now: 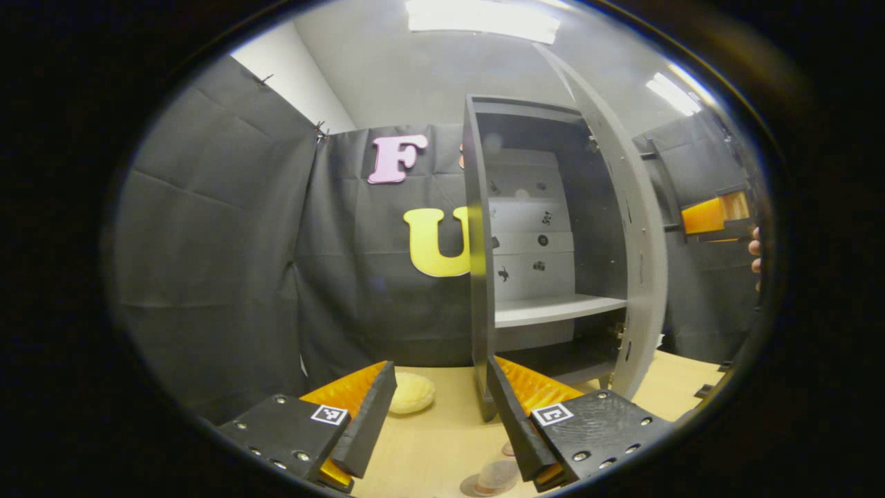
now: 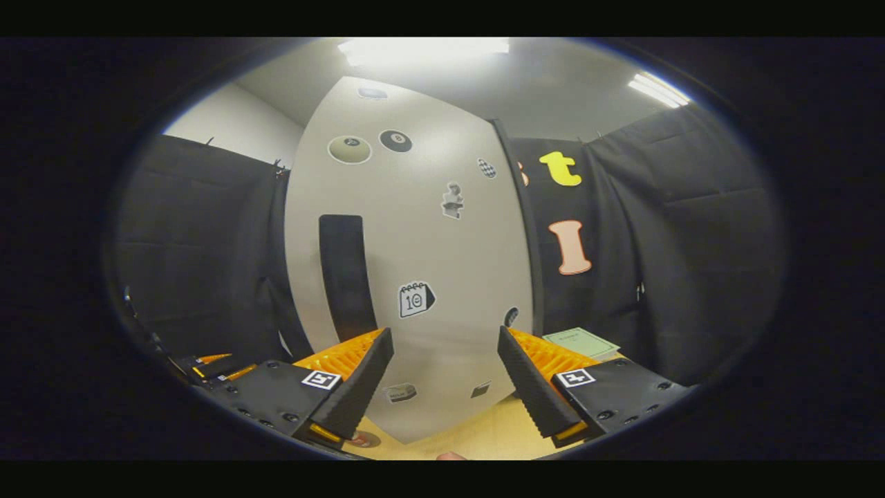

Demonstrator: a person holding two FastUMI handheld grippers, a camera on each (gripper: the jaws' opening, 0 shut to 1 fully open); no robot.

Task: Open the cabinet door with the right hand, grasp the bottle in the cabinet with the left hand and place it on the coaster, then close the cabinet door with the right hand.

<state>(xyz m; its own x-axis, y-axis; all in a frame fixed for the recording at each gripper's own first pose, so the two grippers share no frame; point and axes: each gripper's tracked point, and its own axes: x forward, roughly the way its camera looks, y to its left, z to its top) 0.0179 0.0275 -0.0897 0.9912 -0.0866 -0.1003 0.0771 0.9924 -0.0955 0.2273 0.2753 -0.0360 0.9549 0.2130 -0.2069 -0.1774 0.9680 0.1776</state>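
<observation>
The cabinet door (image 1: 639,277) is seen swung wide, its outer face (image 2: 415,263) square ahead of the right gripper (image 2: 446,377), whose jaws stand apart and empty; the left gripper (image 1: 442,408) is likewise spread, bare; the bottle (image 1: 494,477) appears low on the worktop (image 1: 429,443) just below those jaws, blurred; the coaster cannot be told; closing falls to the nearer right hand.

A staged recording booth, not a home: black cloth (image 1: 221,242) walls it in, strip lights (image 1: 484,19) shine overhead, and a small grey cabinet (image 1: 480,263) stands on a pale wooden tabletop (image 1: 442,443).
</observation>
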